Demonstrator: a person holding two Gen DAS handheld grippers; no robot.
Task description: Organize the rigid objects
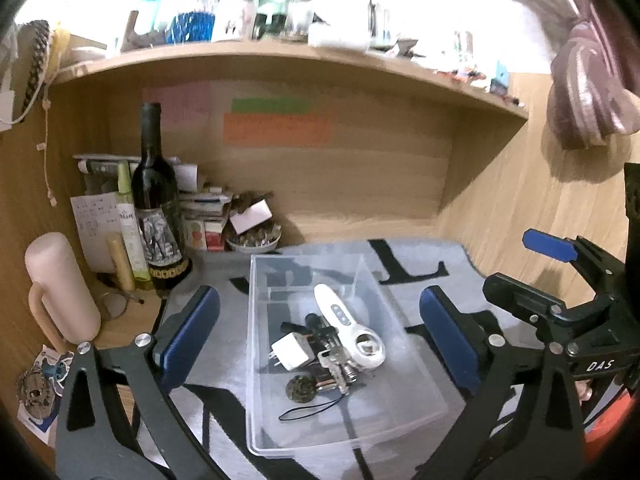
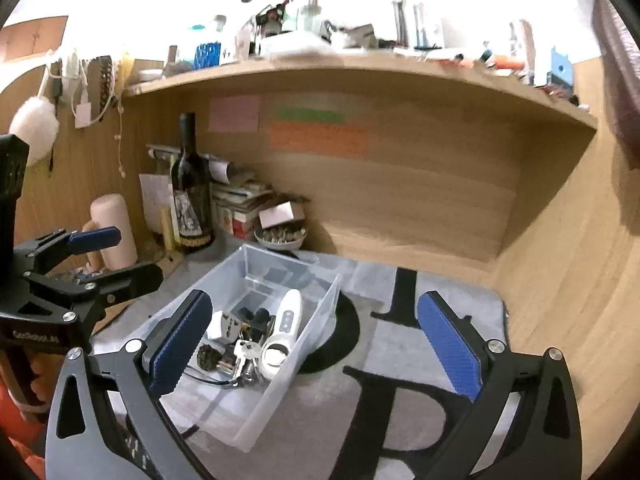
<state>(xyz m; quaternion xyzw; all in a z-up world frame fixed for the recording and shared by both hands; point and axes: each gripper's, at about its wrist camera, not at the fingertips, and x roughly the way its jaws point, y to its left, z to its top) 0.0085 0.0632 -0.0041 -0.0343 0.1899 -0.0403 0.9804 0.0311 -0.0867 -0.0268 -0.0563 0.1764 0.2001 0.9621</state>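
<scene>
Both grippers empty, items binned.
Left gripper (image 1: 320, 332) and right gripper (image 2: 316, 340) spread wide, unloaded; clear plastic bin (image 1: 420, 412) at 12 o'clock holds white handheld device (image 1: 344, 320), keys (image 1: 338, 362). Risk: thin wall tips if nudged.

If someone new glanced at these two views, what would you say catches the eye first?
Most likely the clear plastic bin in the middle of the grey mat, holding a white handheld device, a white plug and keys. Next, the dark wine bottle standing at the back left. The left gripper and right gripper both hang open and empty.
</scene>
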